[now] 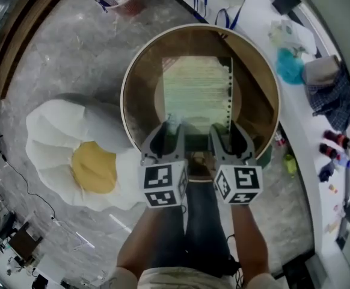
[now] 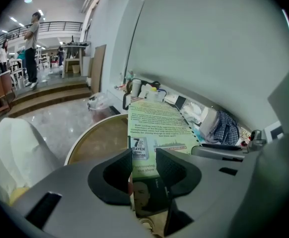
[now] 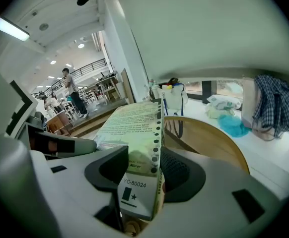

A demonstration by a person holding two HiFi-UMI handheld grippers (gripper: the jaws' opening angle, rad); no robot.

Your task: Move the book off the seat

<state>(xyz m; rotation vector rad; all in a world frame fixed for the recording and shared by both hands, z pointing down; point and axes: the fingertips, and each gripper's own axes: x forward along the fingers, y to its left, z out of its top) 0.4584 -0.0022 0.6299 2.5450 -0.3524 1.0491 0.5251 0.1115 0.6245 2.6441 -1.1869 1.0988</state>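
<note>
Marble floor [image 1: 73, 53] rings seat [image 1: 140, 83]; book [image 1: 196, 95] held inside its rim.

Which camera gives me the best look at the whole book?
Head view: it looks down on the book, showing its full green cover over the seat with the left gripper and right gripper at its near edge. Both gripper views see it foreshortened between their jaws; the right one adds its labelled near end.
</note>
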